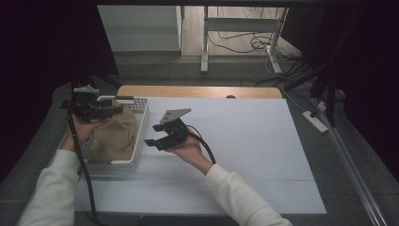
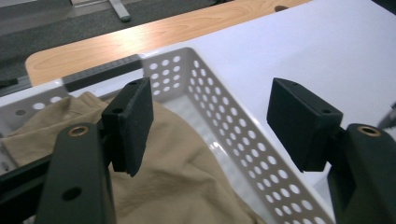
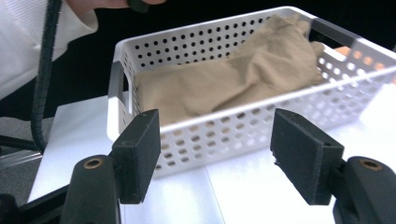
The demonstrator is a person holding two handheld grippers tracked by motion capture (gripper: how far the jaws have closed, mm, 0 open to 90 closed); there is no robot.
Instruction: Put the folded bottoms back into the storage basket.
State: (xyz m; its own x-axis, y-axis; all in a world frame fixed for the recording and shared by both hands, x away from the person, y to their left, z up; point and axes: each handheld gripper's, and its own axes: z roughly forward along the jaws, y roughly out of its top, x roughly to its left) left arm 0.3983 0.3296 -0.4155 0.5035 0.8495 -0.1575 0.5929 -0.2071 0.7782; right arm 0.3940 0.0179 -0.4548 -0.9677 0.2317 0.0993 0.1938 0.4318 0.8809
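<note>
- High view: hovering over the tan cloth [image 1: 114,134] in the white basket [image 1: 139,141] at the tabletop's [image 1: 244,155] left edge, left gripper [image 1: 117,106] gaping empty; right gripper [image 1: 151,142] angling toward the basket.
- Left gripper view: jaws standing apart above the cloth [image 2: 187,177], gripping nothing.
- Right gripper view: jaws spreading wide, empty, facing the basket's [image 3: 210,135] wall.

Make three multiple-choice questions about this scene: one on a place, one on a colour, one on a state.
1. Where does the beige cloth lie?
A. in the white basket
B. on the white table top
C. on the floor

2. What colour is the basket?
A. blue
B. white
C. black

3. How do the jaws of the right gripper stand?
A. shut on the cloth
B. shut on the basket rim
C. open, holding nothing

Answers: 1 A, the perforated walls surround it; 2 B, plain in all views; 3 C, a wide gap separates the pads.
</note>
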